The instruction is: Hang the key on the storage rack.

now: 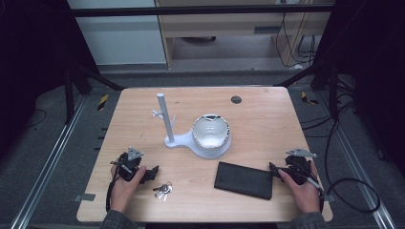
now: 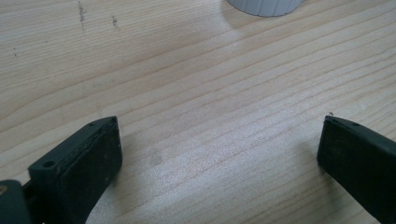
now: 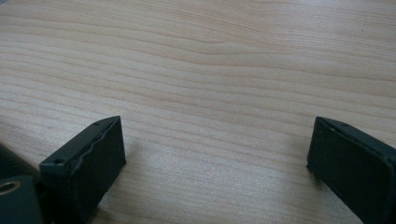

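A white stand (image 1: pixel 168 125) with an upright post and small pegs sits mid-table, its base joined to a white dish (image 1: pixel 211 147) that holds a white bowl-like object with a dark rim (image 1: pixel 210 130). A bunch of keys (image 1: pixel 162 190) lies near the front left. A black flat wallet (image 1: pixel 244 180) lies at the front right. My left gripper (image 1: pixel 152 172) rests on the table just left of the keys, jaws wide open over bare wood (image 2: pixel 219 135). My right gripper (image 1: pixel 274 170) rests beside the wallet's right edge, open over bare wood (image 3: pixel 217 140).
A small dark round disc (image 1: pixel 236 99) lies near the table's far edge. The white base's rim (image 2: pixel 266 7) shows at the top of the left gripper view. Bare wood spans the table's left and right sides. Cables trail on the floor at right.
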Available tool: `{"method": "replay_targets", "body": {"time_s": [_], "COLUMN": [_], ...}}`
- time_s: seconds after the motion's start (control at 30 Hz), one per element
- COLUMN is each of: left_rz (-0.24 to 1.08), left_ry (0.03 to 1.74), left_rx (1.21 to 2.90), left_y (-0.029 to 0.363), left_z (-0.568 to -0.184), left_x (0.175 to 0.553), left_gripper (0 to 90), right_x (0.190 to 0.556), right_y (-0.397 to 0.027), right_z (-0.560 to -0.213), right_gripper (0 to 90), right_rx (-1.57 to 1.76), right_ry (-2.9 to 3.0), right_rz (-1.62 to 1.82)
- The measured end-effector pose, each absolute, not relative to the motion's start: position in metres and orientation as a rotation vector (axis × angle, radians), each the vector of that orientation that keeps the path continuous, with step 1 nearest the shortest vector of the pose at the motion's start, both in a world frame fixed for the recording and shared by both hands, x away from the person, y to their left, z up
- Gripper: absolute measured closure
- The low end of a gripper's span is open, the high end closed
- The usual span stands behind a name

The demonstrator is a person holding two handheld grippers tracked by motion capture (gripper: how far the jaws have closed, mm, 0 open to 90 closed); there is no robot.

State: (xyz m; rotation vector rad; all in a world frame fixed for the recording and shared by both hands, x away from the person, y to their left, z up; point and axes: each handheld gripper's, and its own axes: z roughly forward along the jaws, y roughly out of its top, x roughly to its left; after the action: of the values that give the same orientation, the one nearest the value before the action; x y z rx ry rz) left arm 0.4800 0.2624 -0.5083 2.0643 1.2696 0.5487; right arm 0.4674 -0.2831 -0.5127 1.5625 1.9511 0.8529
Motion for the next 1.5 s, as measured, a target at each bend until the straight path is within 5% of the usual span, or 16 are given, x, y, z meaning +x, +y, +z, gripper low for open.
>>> {"method": "replay_targets", "body": {"time_s": [0.63,0.9,1.17,1.5], "left_rz": [0.525,0.434,0.298,0.307], "left_ry": [1.111,0.978,0.952,0.910], "left_rx": [2.053,2.386,2.482,2.557], "left_y": [0.253,0.221,0.214,0.212], "left_z": [-0.452,-0.443,-0.443,-0.442], "left_x": [0.440,0.441,0.447,0.441], "left_gripper": [7.2,9.0,5.6,13.3], "right_x": [0.464,0.465,0.464,0.464], "right_y": [-0.282,-0.282,-0.282,-0.281], "right_z": [-0.513,-0.512,-0.512,-0.513], "right_gripper": [4.3,4.2,4.4,4.7], "right_rx": [1.552,1.551,1.547,1.549], "right_ry": [1.965,1.970,1.970,1.964], "right_rz": [0.858,0.860,0.861,0.862]}}
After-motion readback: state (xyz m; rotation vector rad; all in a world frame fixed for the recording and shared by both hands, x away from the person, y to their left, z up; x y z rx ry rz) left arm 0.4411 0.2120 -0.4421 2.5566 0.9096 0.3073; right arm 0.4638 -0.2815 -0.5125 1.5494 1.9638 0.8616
